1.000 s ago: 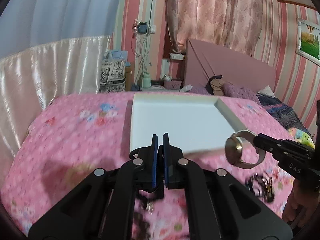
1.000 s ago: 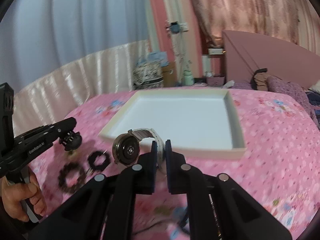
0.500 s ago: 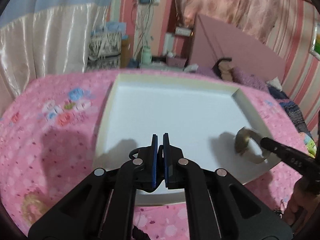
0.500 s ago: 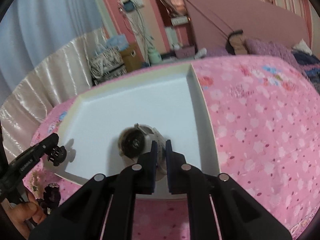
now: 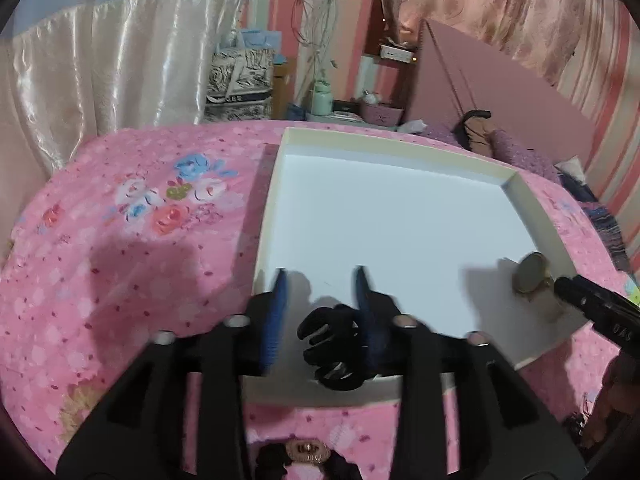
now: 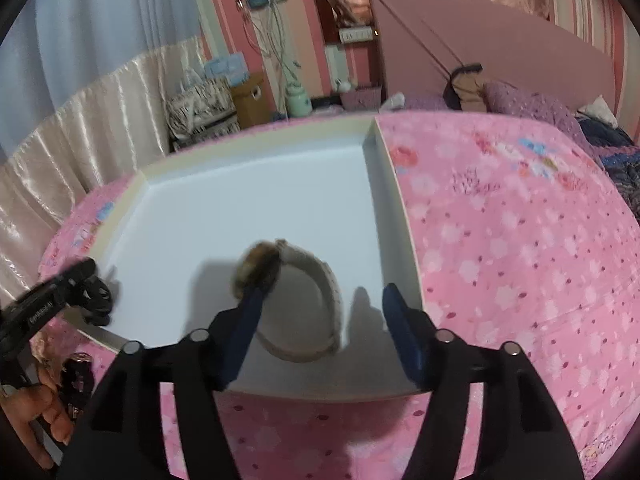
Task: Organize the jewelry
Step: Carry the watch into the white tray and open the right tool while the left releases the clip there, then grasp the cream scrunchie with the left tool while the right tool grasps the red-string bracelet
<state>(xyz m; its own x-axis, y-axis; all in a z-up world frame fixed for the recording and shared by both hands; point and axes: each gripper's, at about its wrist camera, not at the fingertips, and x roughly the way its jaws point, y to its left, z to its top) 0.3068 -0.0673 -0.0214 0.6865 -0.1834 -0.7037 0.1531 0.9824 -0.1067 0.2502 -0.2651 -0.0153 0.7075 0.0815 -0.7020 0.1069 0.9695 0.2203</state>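
Watch (image 6: pixel 296 304) & black clip (image 5: pixel 336 344), prob. loose in white tray (image 6: pixel 248 208), both grippers' fingers just opened, apart

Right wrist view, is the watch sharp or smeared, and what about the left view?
Right wrist view: the watch is motion-smeared, its face a brown blur, and casts a grey shadow on the white tray. Left wrist view: the black hair claw and blue pads are blurred; fisheye bends the tray rim.

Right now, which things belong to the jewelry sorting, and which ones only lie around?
Belong to the job:
- watch
- black hair claw
- white tray
- more pieces on the bedspread

Only lying about:
- patterned tote bag
- mint bottle
- pink curtains
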